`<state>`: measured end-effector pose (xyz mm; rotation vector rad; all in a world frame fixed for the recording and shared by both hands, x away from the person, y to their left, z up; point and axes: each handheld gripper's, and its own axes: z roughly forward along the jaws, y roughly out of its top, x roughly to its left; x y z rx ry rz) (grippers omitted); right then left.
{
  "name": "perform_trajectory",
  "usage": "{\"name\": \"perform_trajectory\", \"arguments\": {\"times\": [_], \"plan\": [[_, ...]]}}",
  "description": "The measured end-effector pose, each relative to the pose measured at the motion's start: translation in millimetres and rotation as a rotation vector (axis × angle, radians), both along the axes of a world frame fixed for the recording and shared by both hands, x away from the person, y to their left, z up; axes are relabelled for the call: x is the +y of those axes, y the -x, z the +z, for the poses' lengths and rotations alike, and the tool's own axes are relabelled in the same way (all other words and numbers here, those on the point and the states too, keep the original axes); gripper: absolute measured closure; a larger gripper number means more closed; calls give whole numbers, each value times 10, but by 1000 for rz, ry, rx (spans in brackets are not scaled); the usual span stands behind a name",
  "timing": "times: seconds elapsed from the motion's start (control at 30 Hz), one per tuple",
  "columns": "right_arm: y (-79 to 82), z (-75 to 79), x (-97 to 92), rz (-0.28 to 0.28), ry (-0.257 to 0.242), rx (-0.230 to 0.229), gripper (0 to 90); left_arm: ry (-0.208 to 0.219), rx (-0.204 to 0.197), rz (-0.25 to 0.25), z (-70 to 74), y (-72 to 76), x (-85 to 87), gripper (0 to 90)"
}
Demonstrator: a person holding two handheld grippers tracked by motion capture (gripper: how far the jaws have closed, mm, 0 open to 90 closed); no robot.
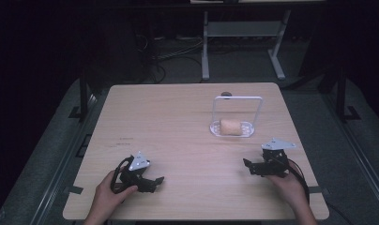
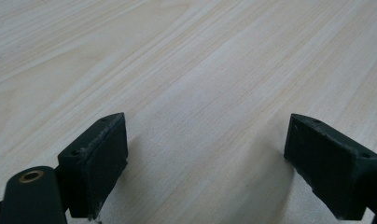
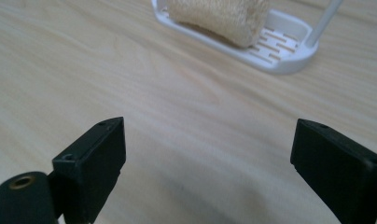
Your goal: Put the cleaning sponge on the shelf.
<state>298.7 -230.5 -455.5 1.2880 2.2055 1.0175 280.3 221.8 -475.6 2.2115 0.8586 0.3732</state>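
Note:
A tan loofah-like roll (image 1: 230, 126) lies on a small white slotted dish (image 1: 247, 131) with a tall white wire handle (image 1: 238, 98), at the right middle of the wooden table (image 1: 169, 117). My right gripper (image 1: 249, 166) rests near the front right of the table, in front of the dish and apart from it. Its jaws are open and hold nothing. In the right gripper view the roll (image 3: 219, 16) and dish (image 3: 280, 53) lie beyond my right gripper (image 3: 207, 161). My left gripper (image 1: 155, 181) sits at the front left, open over bare wood (image 2: 205, 93).
A person's hands hold both grippers from the table's front edge. Beyond the far edge stand the grey legs of another table (image 1: 205, 47) and cables on the dark floor. Bare wood lies between the two grippers.

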Motion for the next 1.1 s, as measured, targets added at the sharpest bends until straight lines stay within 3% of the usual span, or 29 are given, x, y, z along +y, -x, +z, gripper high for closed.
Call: {"name": "perform_trajectory", "arguments": {"times": [0.57, 0.93, 1.1], "plan": [[395, -148, -236, -12, -2, 28, 97, -1, 2, -1, 2, 0, 1, 129], [445, -240, -238, -6, 43, 44, 96, -2, 2, -2, 2, -1, 1, 129], [450, -265, -243, -5, 25, 49, 85, -2, 1, -2, 2, 0, 1, 129]]}}
